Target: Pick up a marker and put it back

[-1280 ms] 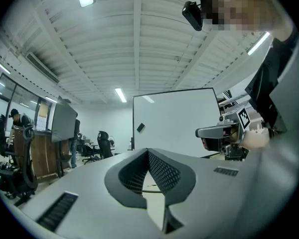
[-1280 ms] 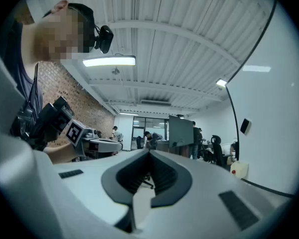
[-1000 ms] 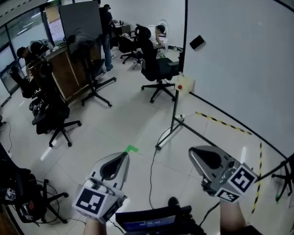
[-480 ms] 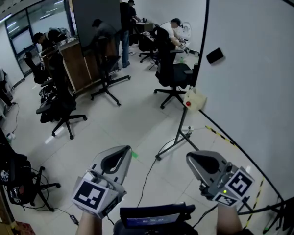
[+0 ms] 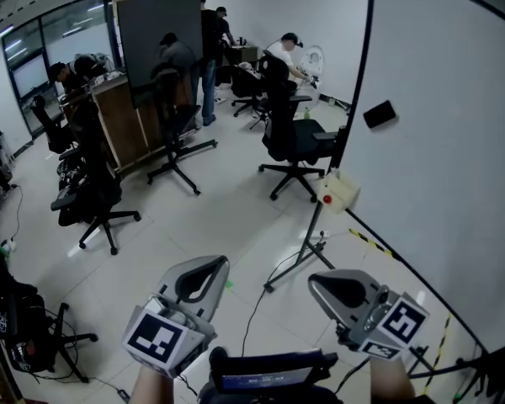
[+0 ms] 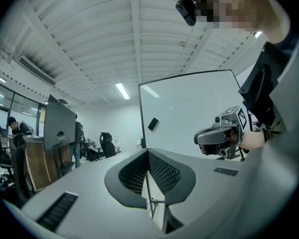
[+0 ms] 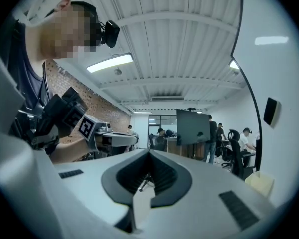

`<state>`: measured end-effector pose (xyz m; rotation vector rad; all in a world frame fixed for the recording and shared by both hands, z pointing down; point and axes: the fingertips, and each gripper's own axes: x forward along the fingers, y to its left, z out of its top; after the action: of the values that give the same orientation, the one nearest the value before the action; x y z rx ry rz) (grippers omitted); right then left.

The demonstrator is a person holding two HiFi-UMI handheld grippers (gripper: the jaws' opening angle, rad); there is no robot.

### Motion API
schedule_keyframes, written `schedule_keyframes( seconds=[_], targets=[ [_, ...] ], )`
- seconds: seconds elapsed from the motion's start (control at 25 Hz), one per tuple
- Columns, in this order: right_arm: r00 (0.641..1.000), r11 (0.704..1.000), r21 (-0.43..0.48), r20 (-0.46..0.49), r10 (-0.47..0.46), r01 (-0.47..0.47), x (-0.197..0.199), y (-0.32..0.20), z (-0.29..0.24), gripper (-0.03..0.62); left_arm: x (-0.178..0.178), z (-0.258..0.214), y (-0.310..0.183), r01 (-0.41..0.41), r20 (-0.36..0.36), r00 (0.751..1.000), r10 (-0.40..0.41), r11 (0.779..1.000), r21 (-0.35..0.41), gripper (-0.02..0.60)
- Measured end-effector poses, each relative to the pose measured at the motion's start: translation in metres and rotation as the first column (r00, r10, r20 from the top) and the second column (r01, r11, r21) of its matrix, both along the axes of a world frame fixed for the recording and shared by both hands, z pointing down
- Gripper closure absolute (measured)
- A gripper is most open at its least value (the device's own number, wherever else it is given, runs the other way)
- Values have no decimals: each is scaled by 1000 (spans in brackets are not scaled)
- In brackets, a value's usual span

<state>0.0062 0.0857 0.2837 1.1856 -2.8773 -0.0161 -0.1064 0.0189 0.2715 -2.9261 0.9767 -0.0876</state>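
Observation:
No marker shows in any view. A large whiteboard (image 5: 438, 150) on a wheeled stand fills the right of the head view, with a black eraser (image 5: 379, 114) stuck to it; the whiteboard (image 6: 189, 113) also shows in the left gripper view. My left gripper (image 5: 215, 265) is held low at centre-left, shut and empty. My right gripper (image 5: 318, 281) hovers beside it, just short of the board's stand, its jaws also meeting with nothing between them. In the left gripper view the left gripper (image 6: 148, 152) has its jaws touching. The right gripper (image 7: 149, 152) looks the same in its own view.
A cream box with a red button (image 5: 337, 190) hangs on the whiteboard's pole, and a stand leg (image 5: 290, 269) and a cable (image 5: 251, 318) lie on the floor ahead. Office chairs (image 5: 290, 137), a dark screen (image 5: 160, 36) and several people stand further back.
The view has swung: whiteboard pole, eraser and box have slid right and come nearer. Both grippers stay low in the picture and shut.

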Motion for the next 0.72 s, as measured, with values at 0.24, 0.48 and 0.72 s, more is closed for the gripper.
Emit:
schedule_keyframes(
  seconds=[0.24,0.48,0.72],
  targets=[
    [996,997,24,-47,77,-76,-56,-58,-13,583,-47,4,-69,-84,-48,995,83,996,-21,581],
    [980,977,89,-20,199,-196,-88,-113,-29,583,-74,-2,-125,-188,-22,982,188,982,-4,581],
    [962,959,89,-17,272,-270,-100,-137,-32,583,-85,0,-161,-255,-22,967,255,967,0,581]
  ],
)
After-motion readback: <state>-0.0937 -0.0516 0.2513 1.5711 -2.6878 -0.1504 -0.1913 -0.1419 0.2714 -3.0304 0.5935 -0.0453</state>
